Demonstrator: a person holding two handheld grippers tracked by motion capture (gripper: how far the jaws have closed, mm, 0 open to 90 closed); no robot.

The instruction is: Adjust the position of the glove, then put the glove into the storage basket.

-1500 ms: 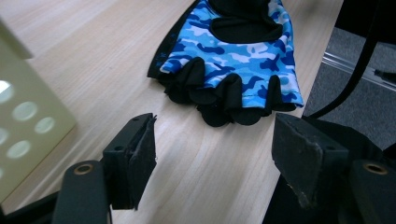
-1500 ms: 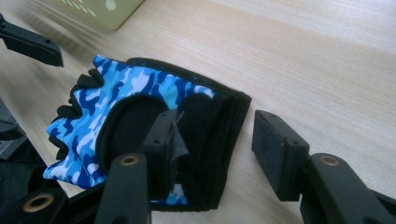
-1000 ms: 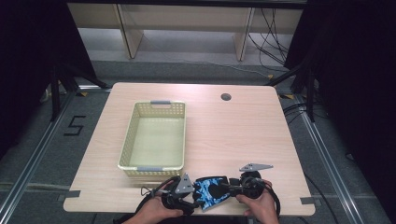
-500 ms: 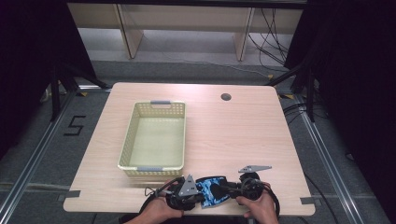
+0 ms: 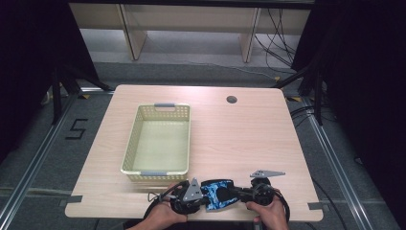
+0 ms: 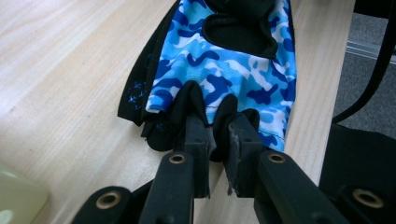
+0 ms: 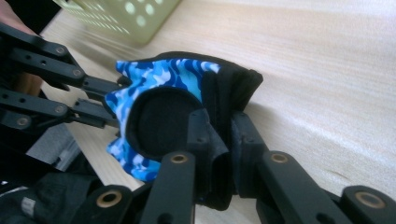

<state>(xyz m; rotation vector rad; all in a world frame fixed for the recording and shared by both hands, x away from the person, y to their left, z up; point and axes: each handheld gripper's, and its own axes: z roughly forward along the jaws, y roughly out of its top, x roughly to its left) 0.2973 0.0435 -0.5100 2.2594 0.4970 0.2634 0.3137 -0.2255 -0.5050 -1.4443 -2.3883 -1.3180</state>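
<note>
left gripper (image 5: 207,200) shifted right | both pinch blue-camo glove (image 5: 218,194), black trim | right gripper (image 5: 233,192)

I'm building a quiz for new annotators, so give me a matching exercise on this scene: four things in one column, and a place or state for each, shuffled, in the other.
Things:
1. glove
2. basket
3. left gripper
4. round hole

Places or states:
A. in the tabletop near the far edge
B. shut on the glove's black finger end
C. blue camouflage pattern, held between both grippers at the near edge
D. pale green, nothing inside it

Pairs: 1-C, 2-D, 3-B, 4-A
</note>
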